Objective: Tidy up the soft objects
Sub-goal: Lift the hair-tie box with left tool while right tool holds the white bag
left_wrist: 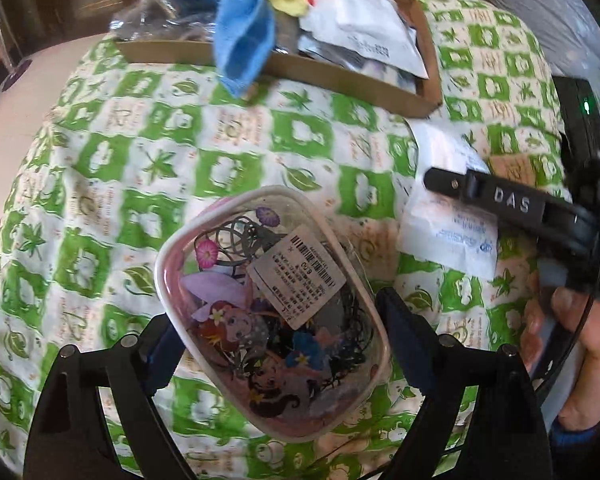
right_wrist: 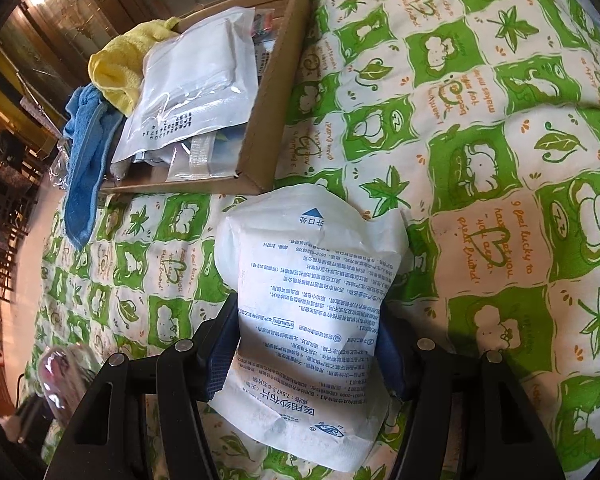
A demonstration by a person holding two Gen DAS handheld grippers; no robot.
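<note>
Your left gripper point(left_wrist: 278, 344) has its fingers point(left_wrist: 404, 344) closed on a clear plastic box point(left_wrist: 268, 308), one finger on each side of it. The box has a pink rim, a cartoon print and a white barcode label, and it holds what look like dark hair ties (they are tangled, so I cannot count them). It hangs tilted above the green and white patterned cloth point(left_wrist: 140, 152).

Your right gripper point(right_wrist: 308, 344) pinches a white paper packet point(right_wrist: 312, 300) with blue print between its blue-padded fingers point(right_wrist: 220, 340). The packet is squeezed narrow at the fingers and bulges above them.

Behind both, on the cloth, stands a flat cardboard box point(right_wrist: 276, 120). Inside lies a white sealed bag point(right_wrist: 192, 92). A blue towel point(right_wrist: 84, 168) hangs over its edge onto the cloth, and a yellow towel point(right_wrist: 120, 68) sits just beside the blue one.
</note>
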